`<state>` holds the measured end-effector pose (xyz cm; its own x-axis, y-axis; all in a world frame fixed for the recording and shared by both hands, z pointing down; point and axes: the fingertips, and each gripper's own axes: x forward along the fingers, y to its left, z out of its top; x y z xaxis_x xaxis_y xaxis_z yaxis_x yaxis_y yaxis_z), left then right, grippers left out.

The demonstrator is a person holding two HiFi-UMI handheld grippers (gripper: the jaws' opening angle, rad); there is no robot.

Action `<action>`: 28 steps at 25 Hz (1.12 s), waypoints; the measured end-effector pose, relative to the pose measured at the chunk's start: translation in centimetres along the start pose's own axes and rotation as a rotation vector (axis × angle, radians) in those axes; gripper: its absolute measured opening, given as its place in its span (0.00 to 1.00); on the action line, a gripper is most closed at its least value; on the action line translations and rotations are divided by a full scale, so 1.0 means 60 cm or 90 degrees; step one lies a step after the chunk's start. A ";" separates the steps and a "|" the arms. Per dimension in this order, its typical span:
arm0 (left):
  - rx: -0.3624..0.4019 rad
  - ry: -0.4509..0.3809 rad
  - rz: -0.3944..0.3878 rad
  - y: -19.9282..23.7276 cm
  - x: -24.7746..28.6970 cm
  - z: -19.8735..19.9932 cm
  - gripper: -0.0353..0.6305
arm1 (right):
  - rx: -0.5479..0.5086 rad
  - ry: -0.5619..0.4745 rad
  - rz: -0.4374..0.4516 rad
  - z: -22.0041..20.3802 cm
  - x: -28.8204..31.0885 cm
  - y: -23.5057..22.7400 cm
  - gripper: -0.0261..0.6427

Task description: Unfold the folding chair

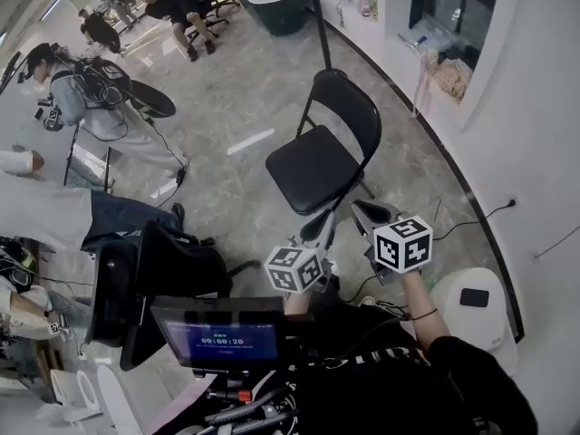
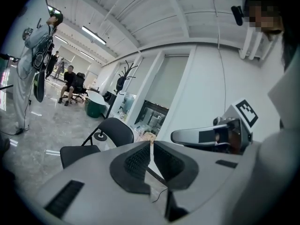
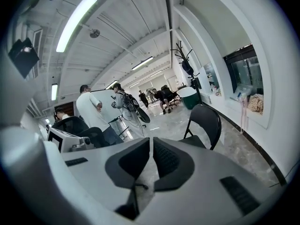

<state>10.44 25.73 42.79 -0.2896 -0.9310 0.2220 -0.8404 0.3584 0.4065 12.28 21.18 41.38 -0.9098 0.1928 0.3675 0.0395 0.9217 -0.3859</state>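
The black folding chair (image 1: 317, 166) stands unfolded on the marble floor, its seat level and its backrest up; nothing touches it. My left gripper (image 1: 317, 228) and right gripper (image 1: 367, 212) hover side by side just short of the chair's front edge, both pointing toward it. In the left gripper view the left gripper (image 2: 151, 146) is shut with nothing between its pads, and the chair (image 2: 110, 132) lies beyond it to the left. The right gripper (image 3: 151, 144) is likewise shut and empty, with the chair (image 3: 206, 121) ahead on the right.
A person with a backpack (image 1: 91, 93) stands at the left, and others sit far back. A dark green tub (image 1: 272, 3) is at the top. A monitor rig (image 1: 217, 338) and a black office chair (image 1: 172, 261) crowd my near left. A curved white wall (image 1: 535, 152) and a floor cable (image 1: 471, 220) run along the right.
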 end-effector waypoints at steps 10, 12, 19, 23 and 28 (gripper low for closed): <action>0.005 0.001 0.002 -0.038 -0.007 -0.017 0.09 | -0.011 0.003 0.000 -0.013 -0.041 -0.002 0.08; 0.006 0.000 0.000 -0.043 -0.007 -0.018 0.09 | -0.011 0.004 -0.002 -0.015 -0.045 -0.001 0.08; 0.010 -0.007 -0.003 -0.051 -0.007 -0.013 0.09 | -0.019 0.006 -0.001 -0.013 -0.048 -0.001 0.08; 0.007 -0.014 -0.005 -0.051 -0.007 -0.005 0.09 | -0.020 0.001 -0.003 -0.007 -0.046 0.000 0.08; 0.001 -0.024 -0.001 -0.043 -0.017 0.002 0.09 | -0.024 0.000 -0.001 -0.005 -0.040 0.010 0.08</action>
